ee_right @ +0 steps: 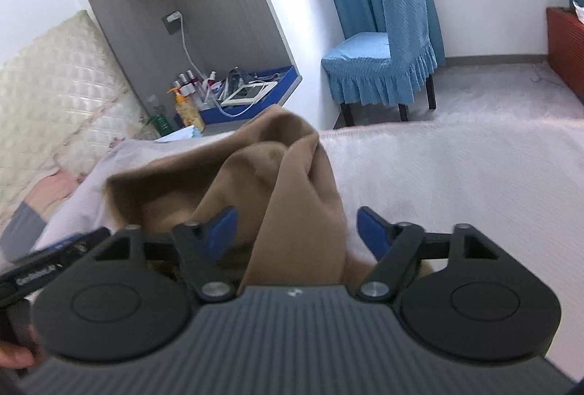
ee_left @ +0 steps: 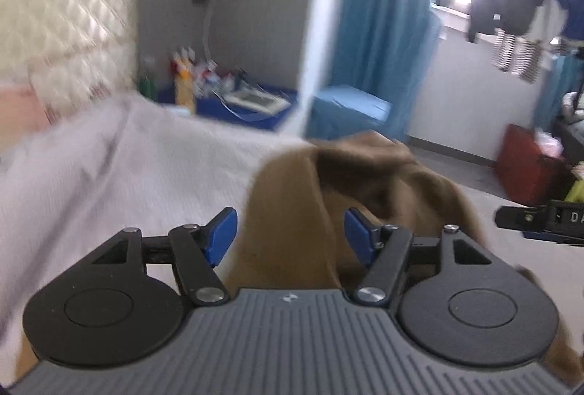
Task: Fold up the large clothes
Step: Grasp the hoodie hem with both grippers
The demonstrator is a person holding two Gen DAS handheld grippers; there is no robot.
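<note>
Presently, on the bed point(ee_right: 474, 169): one large tan garment point(ee_right: 255, 176), bunched in a rumpled heap on the pale grey cover, no fold yet visible in it. Left gripper point(ee_left: 290, 236): blue pads spread wide apart, released, with a ridge of the tan cloth rising between them but not pinched. Right gripper point(ee_right: 295, 234): likewise spread and holding nothing, a hump of the same cloth lying between its pads; whether the pads touch the fabric cannot be told. Step in hand, by my judgement: the opening one, taking hold of the garment so it can be lifted and spread flat; folding proper has not begun. Next move would call for each gripper to close on a separate edge or corner rather than on the middle of the heap, then to draw apart so the cloth opens out over the bed. Also present: padded cream headboard point(ee_right: 47, 96), blue-covered chair point(ee_right: 383, 66), blue tray of bottles point(ee_right: 233, 92) in a wall niche, blue curtain point(ee_left: 379, 30), red box point(ee_left: 529, 161). Writing: pale lettering on the other gripper's body shows at the edge of each view, too partial and blurred to read.
</note>
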